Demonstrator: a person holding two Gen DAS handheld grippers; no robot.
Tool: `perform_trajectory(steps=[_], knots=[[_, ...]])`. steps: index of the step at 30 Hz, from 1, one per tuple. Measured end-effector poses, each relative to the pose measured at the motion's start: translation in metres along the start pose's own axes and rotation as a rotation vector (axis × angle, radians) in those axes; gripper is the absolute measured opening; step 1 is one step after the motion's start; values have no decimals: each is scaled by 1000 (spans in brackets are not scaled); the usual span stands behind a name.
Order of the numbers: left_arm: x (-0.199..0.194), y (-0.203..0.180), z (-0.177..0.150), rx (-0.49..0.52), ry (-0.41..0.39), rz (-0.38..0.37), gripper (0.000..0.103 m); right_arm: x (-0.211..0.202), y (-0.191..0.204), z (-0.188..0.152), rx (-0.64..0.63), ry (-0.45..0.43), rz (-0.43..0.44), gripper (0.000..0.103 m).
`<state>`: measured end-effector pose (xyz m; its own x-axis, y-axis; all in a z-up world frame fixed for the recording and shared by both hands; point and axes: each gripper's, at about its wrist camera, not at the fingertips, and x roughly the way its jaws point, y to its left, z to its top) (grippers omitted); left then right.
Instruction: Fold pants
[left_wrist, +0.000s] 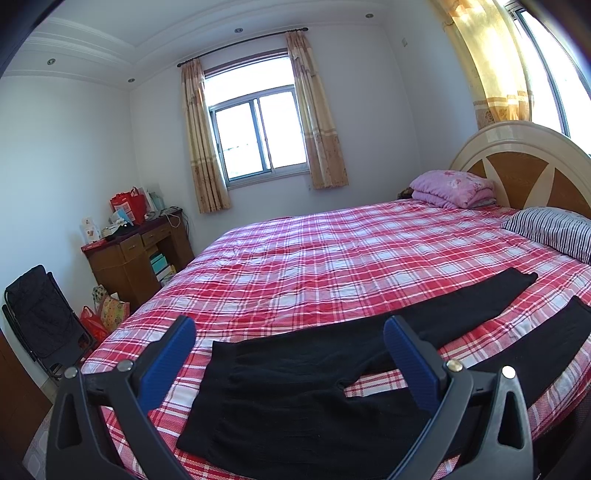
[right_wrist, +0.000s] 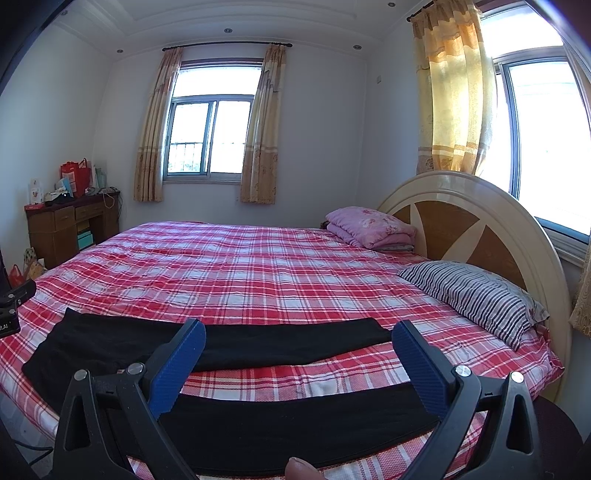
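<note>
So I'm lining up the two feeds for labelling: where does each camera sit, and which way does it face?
Left wrist: on the left gripper, above the waist end of the black pants, facing across the bed to the far window; its open blue fingers show.
Right wrist: on the right gripper, above the near pant leg, facing likewise; its open fingers and a fingertip show.
Shared: pants, bed, headboard, striped pillow, desk.

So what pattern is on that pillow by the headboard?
Dark and white stripes on the pillow, clearest in the right wrist view.
</note>
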<state>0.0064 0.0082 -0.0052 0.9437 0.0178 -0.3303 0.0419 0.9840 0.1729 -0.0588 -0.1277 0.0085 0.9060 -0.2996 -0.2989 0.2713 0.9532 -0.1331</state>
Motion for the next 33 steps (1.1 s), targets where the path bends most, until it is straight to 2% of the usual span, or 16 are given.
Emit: perform_trajectory(steps=[13,18,23,30,32,33], knots=[[7,-2,-3,-2,16,-7,103,5,3,-3,-10,12,2,102],[28,4,-8,1,42,2,103,16,-1,-7,-10,28,9,102],[86,50,-14,-18,122,88,103,45,-9,-17,-6,54,42,102],[191,137,-58,-15,332,209,103,126,-22,-41,31,213,100,102],[213,154,-70,-30,381,212,98,152,-25,-49,36,273,112,102],[224,161,-76,-34,405,204,91,165,-26,-52,30,299,114,102]])
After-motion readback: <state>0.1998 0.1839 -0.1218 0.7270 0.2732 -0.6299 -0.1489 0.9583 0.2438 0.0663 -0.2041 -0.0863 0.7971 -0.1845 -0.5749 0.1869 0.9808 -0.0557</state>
